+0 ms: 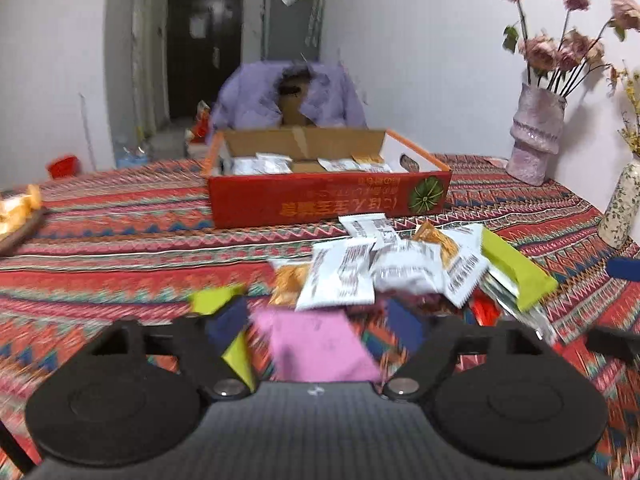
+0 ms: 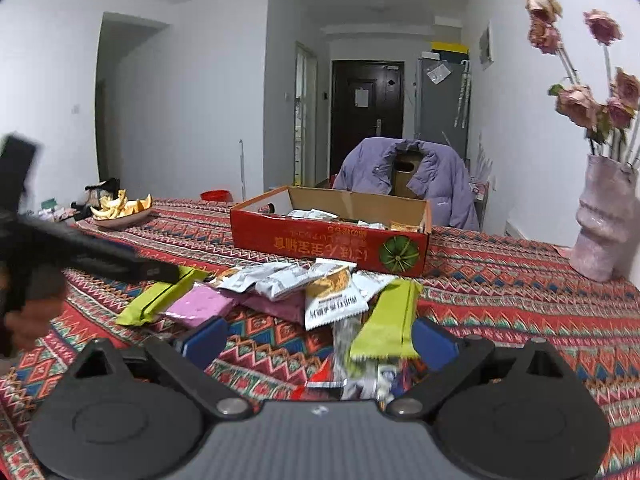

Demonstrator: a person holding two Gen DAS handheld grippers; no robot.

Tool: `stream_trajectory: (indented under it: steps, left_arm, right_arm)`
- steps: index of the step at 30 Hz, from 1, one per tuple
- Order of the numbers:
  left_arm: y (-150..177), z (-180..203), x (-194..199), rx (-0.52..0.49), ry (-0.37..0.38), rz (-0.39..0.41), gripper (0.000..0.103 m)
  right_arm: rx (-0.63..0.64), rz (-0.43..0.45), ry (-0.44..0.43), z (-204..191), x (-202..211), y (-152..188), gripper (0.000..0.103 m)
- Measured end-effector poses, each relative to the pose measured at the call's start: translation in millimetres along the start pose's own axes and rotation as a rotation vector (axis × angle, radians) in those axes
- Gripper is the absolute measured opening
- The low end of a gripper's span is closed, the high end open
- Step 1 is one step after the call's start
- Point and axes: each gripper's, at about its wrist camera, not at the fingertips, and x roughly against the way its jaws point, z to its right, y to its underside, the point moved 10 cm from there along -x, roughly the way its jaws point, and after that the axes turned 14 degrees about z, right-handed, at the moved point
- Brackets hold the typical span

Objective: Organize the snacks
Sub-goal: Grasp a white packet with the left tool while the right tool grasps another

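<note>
A red cardboard box [image 1: 328, 194] [image 2: 328, 242] sits open on the patterned tablecloth [image 1: 120, 248] with several snack packets inside. In front of it lies a loose pile: white packets [image 1: 344, 280] [image 2: 336, 304], lime green bars [image 1: 516, 272] [image 2: 388, 324] and a pink packet [image 1: 316, 344] [image 2: 200, 304]. My left gripper [image 1: 316, 324] is low over the pile, blurred, with the pink packet lying between its blue fingers [image 1: 226, 324]; I see no clear pressing on it. My right gripper [image 2: 320, 342] is open, and the green bar lies just inside its right finger [image 2: 434, 344].
A pink vase of dried roses [image 1: 536, 136] [image 2: 604, 220] and a patterned vase [image 1: 622, 212] stand along the right edge. A plate of orange peel [image 2: 120, 212] is at the far left. A chair with a purple jacket [image 2: 408, 184] is behind the box.
</note>
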Motion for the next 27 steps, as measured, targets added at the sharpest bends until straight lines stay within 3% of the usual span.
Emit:
stream_trajectory:
  steps: [2,6,10,14,16,20,22,24,25,27]
  left_arm:
    - [-0.7,-1.9,-30.3,0.050,0.017,-0.040,0.064]
    - [4.2,-1.3,-73.5,0.139,0.074,-0.094,0.064]
    - [16.0,0.4,-95.2,0.156,0.098,-0.132,0.064]
    - [15.2,0.1,-95.7,0.111,0.085,-0.104,0.041]
    - [11.8,-6.5,-88.6,0.129,0.073,-0.111,0.041]
    - [-7.1,-27.9,-50.8,0.114,0.012,-0.032,0.041]
    - [-14.7,-39.9,-28.4,0.112,-0.018,0.004,0.041]
    - [-16.8,-51.5,-7.2,0.120,-0.043,0.022,0.041]
    - [-16.6,-56.6,1.7,0.128,-0.056,0.025,0.041]
    - [-13.8,-66.3,18.0,0.145,-0.084,0.027,0.041]
  right_arm:
    - [0.001,-0.005,-0.008,1.3,-12.6,-1.0,0.098]
    - [0.004,-0.022,-0.032,0.7,-35.0,-1.1,0.097]
    - [0.044,-0.044,-0.058,-2.7,-61.1,0.0,0.096]
    - [0.102,-0.065,-0.094,-8.1,-88.8,-0.3,0.096]
    - [0.147,-0.083,-0.129,-13.6,-105.3,-0.3,0.096]
    - [0.223,-0.149,-0.225,-30.9,-140.5,12.1,0.094]
    - [0.270,-0.184,-0.270,-42.5,-155.2,21.7,0.085]
    - [0.318,-0.242,-0.276,-50.2,-167.5,33.6,0.064]
    - [0.351,-0.249,-0.271,-53.5,-171.0,38.3,0.064]
    - [0.397,-0.229,-0.238,-55.2,-170.7,42.1,0.051]
